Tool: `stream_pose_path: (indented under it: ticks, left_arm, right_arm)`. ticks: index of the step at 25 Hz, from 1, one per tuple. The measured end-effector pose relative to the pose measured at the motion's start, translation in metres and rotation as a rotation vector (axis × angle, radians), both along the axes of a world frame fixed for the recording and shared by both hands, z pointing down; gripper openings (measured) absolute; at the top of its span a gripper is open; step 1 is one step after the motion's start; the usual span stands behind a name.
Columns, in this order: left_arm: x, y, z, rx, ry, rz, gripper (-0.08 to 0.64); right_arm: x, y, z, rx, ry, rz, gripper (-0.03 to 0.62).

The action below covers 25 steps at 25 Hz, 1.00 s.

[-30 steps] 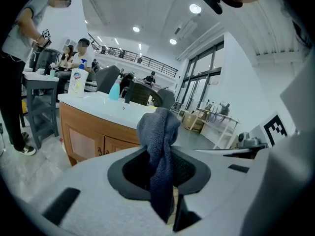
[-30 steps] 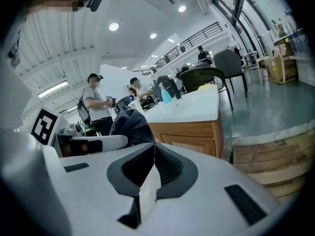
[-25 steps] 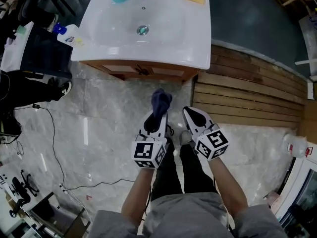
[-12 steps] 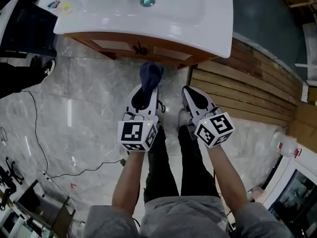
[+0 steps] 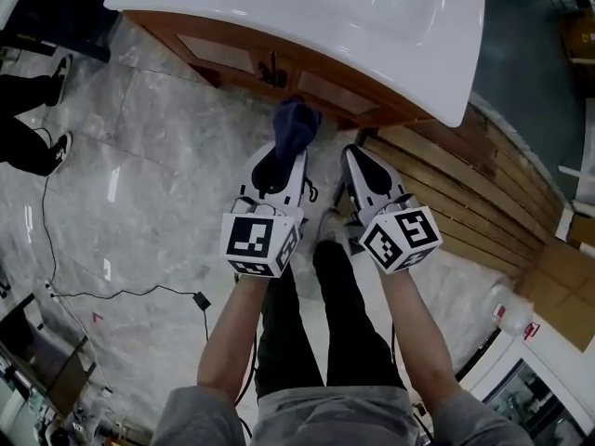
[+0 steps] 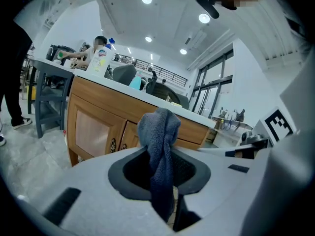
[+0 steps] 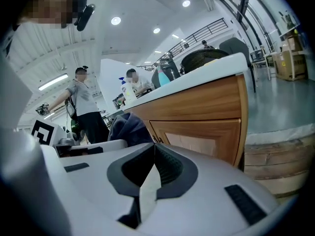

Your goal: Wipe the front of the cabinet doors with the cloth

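A dark blue cloth (image 5: 296,124) sticks up out of my left gripper (image 5: 284,151), which is shut on it; the cloth (image 6: 158,146) fills the middle of the left gripper view. It hangs just short of the wooden cabinet doors (image 5: 279,68) under the white sink top (image 5: 372,26). The two doors (image 6: 96,132) with dark handles stand close ahead in the left gripper view. My right gripper (image 5: 358,170) is beside the left one, shut with nothing in it. The right door (image 7: 197,139) shows past its closed jaws (image 7: 153,149).
Grey marble floor (image 5: 139,184) lies left of me, with a black cable (image 5: 121,295) across it. Wooden slats (image 5: 465,203) cover the floor at the right. A person's legs (image 5: 28,128) stand at the far left. Bottles (image 6: 100,60) sit on the counter.
Both grippers and I have come closer to the cabinet; the sink now fills the top of the head view, and the cloth is nearly at the doors.
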<state>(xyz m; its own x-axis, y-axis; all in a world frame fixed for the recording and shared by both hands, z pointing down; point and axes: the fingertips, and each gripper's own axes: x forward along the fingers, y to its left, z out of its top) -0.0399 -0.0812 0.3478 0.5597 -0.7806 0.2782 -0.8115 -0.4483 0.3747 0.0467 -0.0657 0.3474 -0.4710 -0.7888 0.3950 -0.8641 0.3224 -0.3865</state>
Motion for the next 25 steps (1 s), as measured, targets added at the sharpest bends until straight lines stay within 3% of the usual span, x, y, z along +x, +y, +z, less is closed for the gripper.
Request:
stream_pose_path:
  ticks: [7, 14, 25]
  left_arm:
    - [0.005, -0.003, 0.013, 0.010, -0.006, -0.053, 0.086]
    - [0.003, -0.024, 0.021, 0.092, -0.070, -0.079, 0.086]
    - [-0.005, -0.084, 0.047, 0.193, -0.095, -0.126, 0.086]
  right_arm:
    - [0.010, -0.005, 0.009, 0.002, 0.006, -0.048, 0.012]
    - [0.014, -0.008, 0.007, 0.016, -0.016, -0.040, 0.012]
    - [0.002, -0.008, 0.028, 0.016, -0.012, -0.080, 0.012]
